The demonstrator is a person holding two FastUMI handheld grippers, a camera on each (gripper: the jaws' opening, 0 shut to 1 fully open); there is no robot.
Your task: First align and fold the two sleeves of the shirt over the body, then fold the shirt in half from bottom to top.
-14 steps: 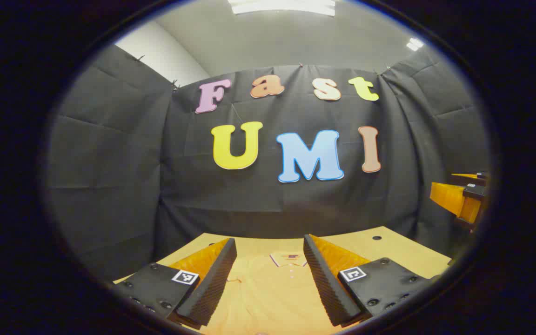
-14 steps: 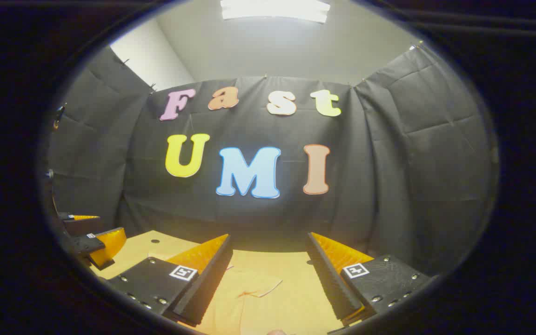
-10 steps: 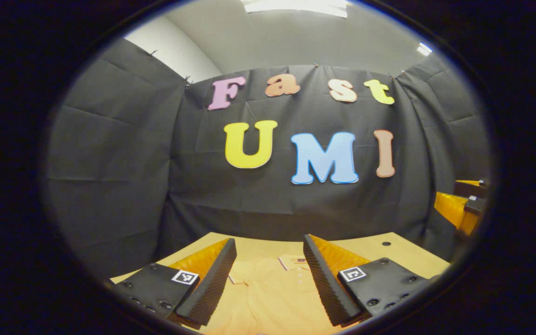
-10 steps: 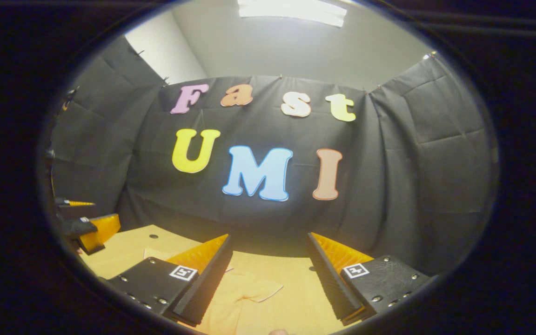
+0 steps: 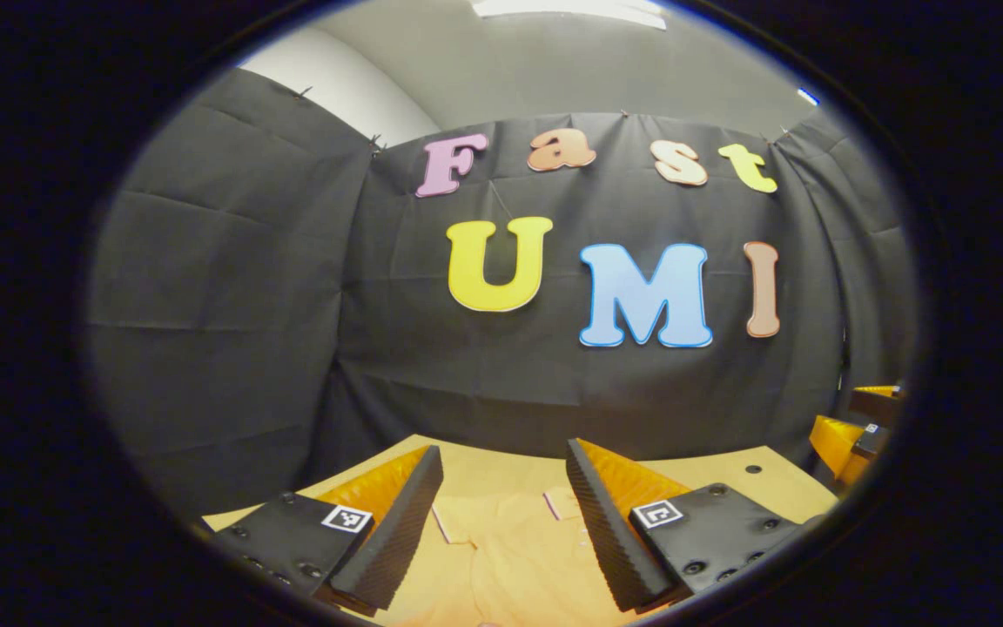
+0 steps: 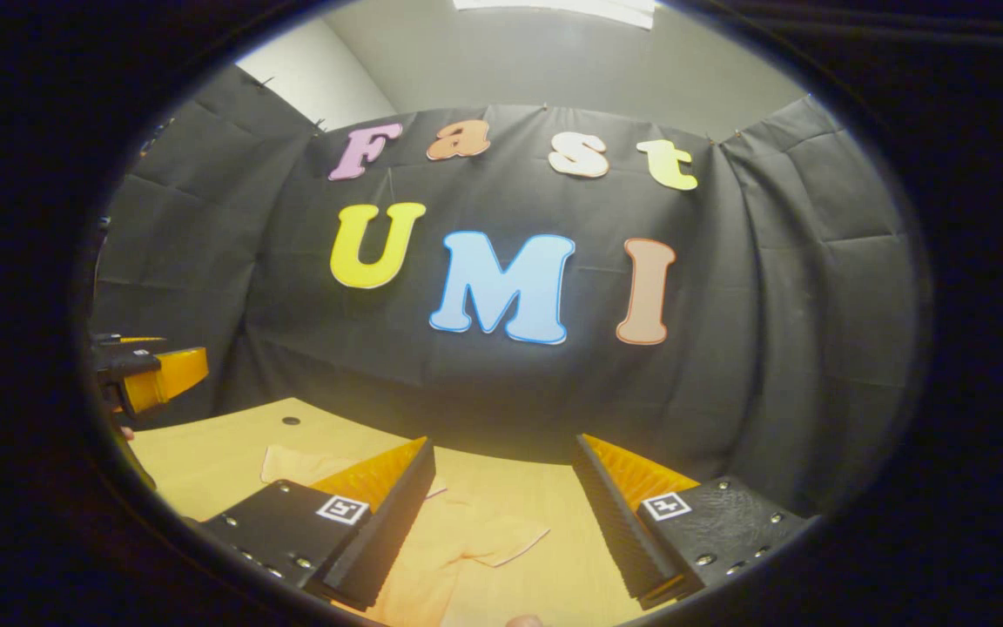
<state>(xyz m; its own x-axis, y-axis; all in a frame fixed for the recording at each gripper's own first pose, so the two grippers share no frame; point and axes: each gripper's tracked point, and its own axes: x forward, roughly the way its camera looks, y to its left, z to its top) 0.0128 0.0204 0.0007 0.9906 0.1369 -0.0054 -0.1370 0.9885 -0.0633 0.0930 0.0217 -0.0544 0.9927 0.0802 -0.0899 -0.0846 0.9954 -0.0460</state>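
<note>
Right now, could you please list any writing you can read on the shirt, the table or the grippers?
Shirt: no readable text; the collar area is too blurred.
Left gripper: square patterned markers, no words.
Right gripper: the same kind of markers, no words.
Table: none.

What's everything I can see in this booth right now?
Shirt: one, orange, lying flat on the table, collar at the far end, a sleeve spread out to the side.
Table: one, light wood, under the shirt.
Black cloth: covers the booth walls behind the table.
Ceiling light: one, white, overhead.
Left tool: one, open, held above the shirt.
Right tool: one, open, above the sleeve.
</note>
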